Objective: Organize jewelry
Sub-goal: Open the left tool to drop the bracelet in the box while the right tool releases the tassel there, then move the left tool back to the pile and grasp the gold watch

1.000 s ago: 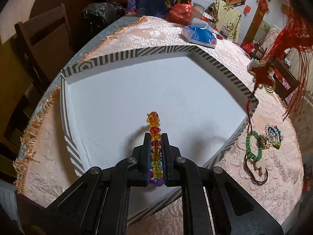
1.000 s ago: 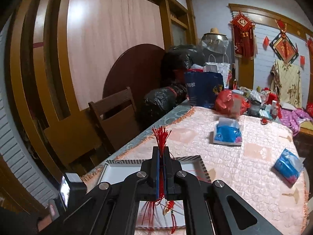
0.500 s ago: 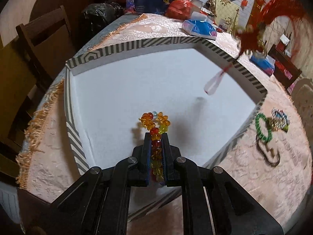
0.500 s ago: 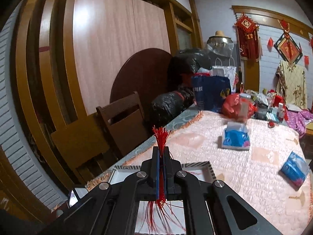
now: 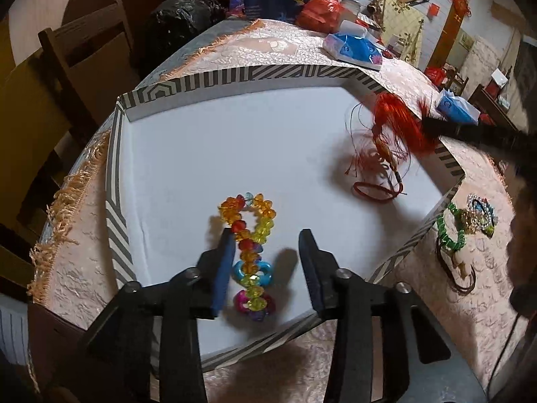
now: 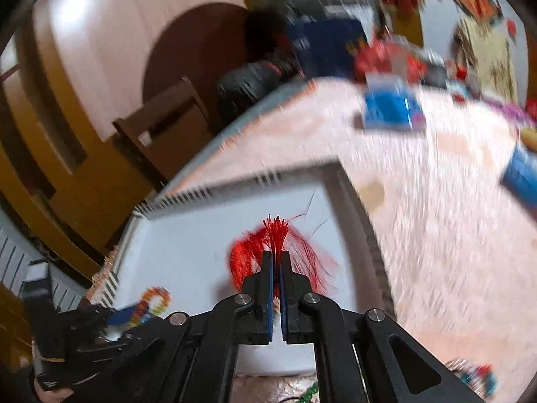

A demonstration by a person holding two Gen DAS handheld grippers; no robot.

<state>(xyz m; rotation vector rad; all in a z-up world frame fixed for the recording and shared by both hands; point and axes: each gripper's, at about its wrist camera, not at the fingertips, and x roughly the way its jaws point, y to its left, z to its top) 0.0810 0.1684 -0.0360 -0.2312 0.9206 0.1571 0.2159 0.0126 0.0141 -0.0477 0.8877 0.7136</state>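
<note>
Left gripper (image 5: 265, 268) has just released the bracelet (image 5: 250, 252) into the tray (image 5: 235, 77); right gripper (image 6: 275, 288) still grasps the tassel (image 6: 275, 238), next to drop

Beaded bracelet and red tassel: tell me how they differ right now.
The beaded bracelet is many-coloured clear beads; the red tassel is red thread.
The bracelet lies released between the open left claw's fingers; the tassel is pinched in the shut right claw.
Both are over the white tray.
</note>
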